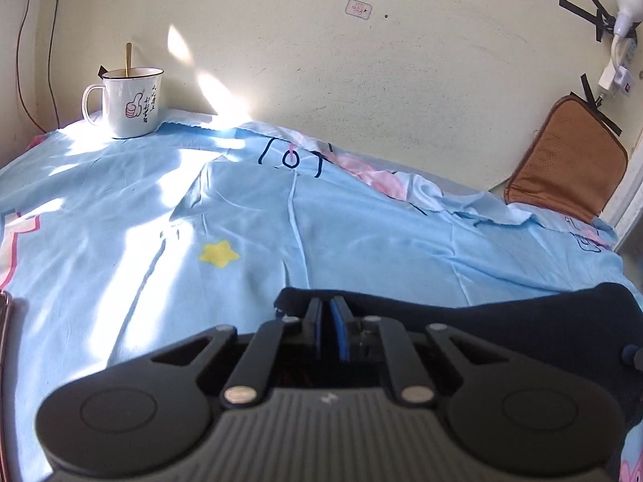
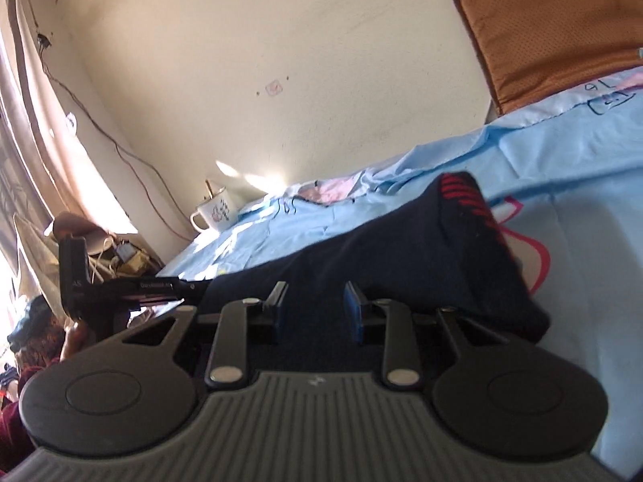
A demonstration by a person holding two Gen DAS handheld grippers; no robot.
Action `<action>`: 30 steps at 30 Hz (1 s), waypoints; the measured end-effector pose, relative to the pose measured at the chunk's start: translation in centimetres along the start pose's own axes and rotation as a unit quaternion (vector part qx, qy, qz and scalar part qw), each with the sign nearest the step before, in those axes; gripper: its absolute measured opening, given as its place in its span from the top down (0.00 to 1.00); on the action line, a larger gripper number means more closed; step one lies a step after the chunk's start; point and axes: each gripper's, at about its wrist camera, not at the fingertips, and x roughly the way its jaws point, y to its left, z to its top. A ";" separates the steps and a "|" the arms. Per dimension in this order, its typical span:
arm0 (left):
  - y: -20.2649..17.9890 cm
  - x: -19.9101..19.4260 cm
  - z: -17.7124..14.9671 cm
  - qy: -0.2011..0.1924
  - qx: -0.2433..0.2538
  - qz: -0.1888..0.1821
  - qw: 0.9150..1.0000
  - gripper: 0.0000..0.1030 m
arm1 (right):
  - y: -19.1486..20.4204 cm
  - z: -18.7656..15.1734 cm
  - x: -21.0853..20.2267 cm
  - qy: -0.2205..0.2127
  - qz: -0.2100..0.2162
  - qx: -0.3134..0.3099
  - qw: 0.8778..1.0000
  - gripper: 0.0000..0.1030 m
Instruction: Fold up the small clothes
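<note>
Left gripper (image 1: 326,323): jaws pinched shut at the edge of the dark navy garment (image 1: 482,321), though a true grip on cloth is unconfirmed; right gripper (image 2: 315,309): jaws parted, cloth beneath them, nothing clamped. Garment: lies on the light-blue sheet (image 1: 361,241), red-striped end (image 2: 466,197) at two o'clock in the right wrist view. Handling, by judgement: light, limp, non-fragile; best taken by its edges or corners.

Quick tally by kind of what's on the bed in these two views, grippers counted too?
Dark socks: 1, the dark sock with red stripes
Mugs: 1, the white mug, with a utensil handle standing in it
Cushions: 1, the brown cushion against the wall
Grippers: 2, the left gripper and the right gripper
Total: 5
</note>
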 end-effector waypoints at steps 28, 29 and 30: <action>-7.2 -4.1 -3.4 0.032 0.028 -0.153 0.987 0.87 | -6.0 -2.7 -5.1 0.000 -0.050 0.148 0.988 0.46; -7.6 -3.3 -3.9 0.044 0.036 -0.141 0.988 0.86 | -5.6 -2.7 -4.6 0.000 -0.060 0.132 0.989 0.50; -7.8 -2.4 -4.5 0.059 0.042 -0.123 0.990 0.88 | -5.3 -2.7 -4.3 0.003 -0.061 0.130 0.990 0.49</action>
